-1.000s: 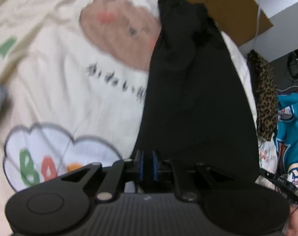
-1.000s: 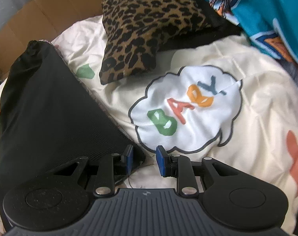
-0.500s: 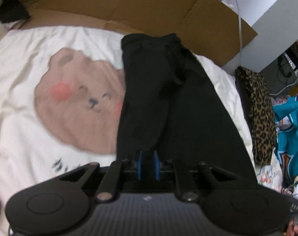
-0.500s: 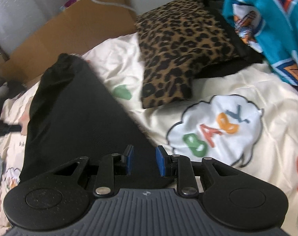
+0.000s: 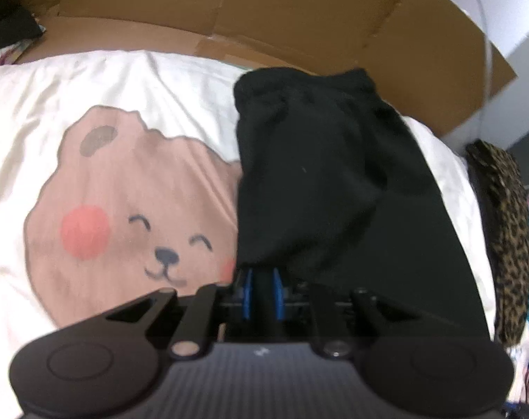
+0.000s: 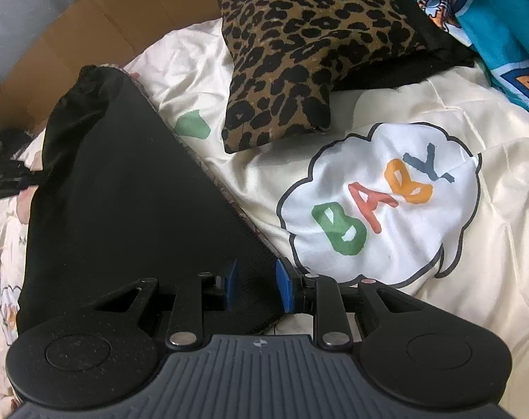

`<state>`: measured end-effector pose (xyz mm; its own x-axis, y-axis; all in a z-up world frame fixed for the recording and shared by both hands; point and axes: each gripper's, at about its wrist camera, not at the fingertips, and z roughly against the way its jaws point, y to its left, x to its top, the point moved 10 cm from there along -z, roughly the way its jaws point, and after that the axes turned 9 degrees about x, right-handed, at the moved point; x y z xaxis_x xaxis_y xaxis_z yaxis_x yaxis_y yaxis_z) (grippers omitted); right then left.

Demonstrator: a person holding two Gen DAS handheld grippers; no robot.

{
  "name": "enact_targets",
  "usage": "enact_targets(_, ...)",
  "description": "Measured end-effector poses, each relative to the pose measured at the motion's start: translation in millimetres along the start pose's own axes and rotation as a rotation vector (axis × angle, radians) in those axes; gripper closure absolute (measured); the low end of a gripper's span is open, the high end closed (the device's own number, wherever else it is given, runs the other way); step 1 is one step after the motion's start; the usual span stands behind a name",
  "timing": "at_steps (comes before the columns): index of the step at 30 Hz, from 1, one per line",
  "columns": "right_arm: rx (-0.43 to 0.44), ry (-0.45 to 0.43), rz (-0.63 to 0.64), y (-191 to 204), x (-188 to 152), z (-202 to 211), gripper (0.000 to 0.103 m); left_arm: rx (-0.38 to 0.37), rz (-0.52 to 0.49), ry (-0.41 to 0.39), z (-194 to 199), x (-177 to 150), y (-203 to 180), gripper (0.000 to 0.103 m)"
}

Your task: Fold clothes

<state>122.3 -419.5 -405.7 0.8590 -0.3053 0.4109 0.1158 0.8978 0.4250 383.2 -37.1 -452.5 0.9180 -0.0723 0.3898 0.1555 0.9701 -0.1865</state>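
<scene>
Left gripper (image 5: 262, 291) is pinching a bunched fold of the black garment (image 5: 320, 188) between its blue pads, which are standing close together with dark cloth filling the gap. From there the garment is lying spread across the cream bedsheet (image 5: 159, 83), its gathered end reaching toward the cardboard sheets (image 5: 229, 10) at the far side and its left edge overlapping the printed bear face (image 5: 131, 216).

Right gripper (image 6: 255, 288) is holding its jaws partly spread astride the garment's near corner, with cloth lying between the pads; whether they are pressing on it cannot be told. Just right of that corner is lying the "BABY" cloud print (image 6: 379, 206). A leopard-print cushion (image 6: 299, 49) is resting on the sheet beyond, near the garment's long edge but apart from it, with teal patterned fabric (image 6: 491, 17) behind.
</scene>
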Motion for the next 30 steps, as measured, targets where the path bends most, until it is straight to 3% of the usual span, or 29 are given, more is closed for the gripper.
enact_targets(6, -0.012, 0.018, 0.007, -4.0, -0.9, -2.8, 0.076, 0.052, 0.014, -0.052, 7.6, 24.4, 5.7, 0.089)
enact_targets(13, -0.001, -0.005, 0.02, 7.1, 7.0, 7.5, 0.075, -0.041, -0.021, -0.074, 42.1, 20.4, -16.7, 0.086)
enact_targets(16, 0.022, -0.019, 0.032, 16.4, 11.7, 10.2, 0.075, -0.058, -0.05, -0.054, 36.7, 13.3, -29.4, 0.086)
enact_targets(19, 0.036, -0.011, 0.05, 23.3, 11.7, 7.0, 0.075, -0.025, -0.07, -0.043, 16.7, 12.6, -37.2, 0.086)
enact_targets(23, -0.011, 0.027, 0.037, 11.8, 5.1, -2.4, 0.075, 0.013, -0.043, -0.043, -5.8, 22.3, -28.2, 0.089)
enact_targets(26, -0.001, 0.054, -0.021, 1.4, -2.5, -5.8, 0.075, 0.01, -0.011, -0.043, -2.0, 32.4, -25.6, 0.089)
enact_targets(30, 0.003, 0.055, -0.006, 4.1, -3.6, -2.5, 0.075, -0.028, -0.011, -0.106, 19.5, 48.3, -32.5, 0.083)
